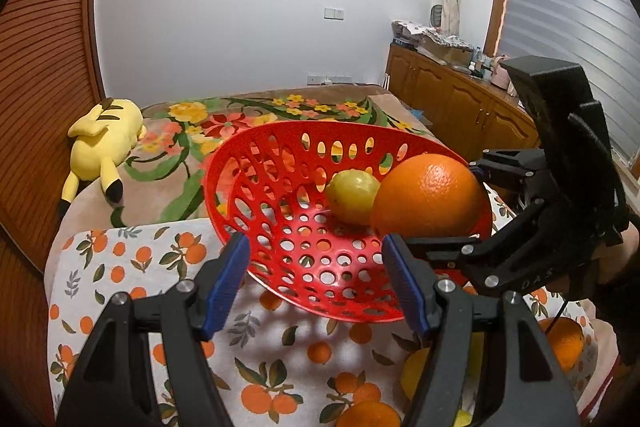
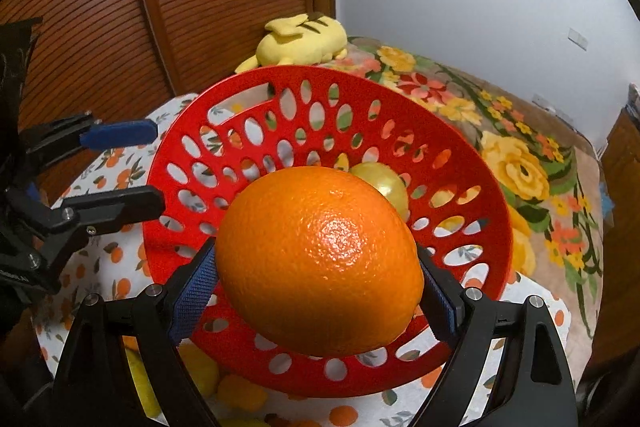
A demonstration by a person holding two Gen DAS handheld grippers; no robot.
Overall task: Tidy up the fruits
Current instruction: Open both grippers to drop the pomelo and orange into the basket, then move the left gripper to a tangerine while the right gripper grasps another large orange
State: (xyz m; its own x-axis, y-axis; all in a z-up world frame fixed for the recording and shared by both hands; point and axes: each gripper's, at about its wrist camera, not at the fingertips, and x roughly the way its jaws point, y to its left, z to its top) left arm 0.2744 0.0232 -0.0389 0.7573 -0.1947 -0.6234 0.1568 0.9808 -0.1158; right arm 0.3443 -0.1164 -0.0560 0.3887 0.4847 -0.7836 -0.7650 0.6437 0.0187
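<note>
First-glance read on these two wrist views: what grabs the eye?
The big orange fills the right wrist view, clamped between the right gripper pads over the red perforated basket. A small yellow-green fruit already lies in the basket. The left gripper is open and empty at the basket's near rim, and a yellow plush toy lies on the floral blanket behind.

The only writing I can make out is a few pale letters, "DAS", on the black body of the right gripper [image 1: 430,227], seen just right of the left gripper's fingers. Small lettering on the left gripper [image 2: 132,171] body, seen from the right wrist, is too blurred to read.
</note>
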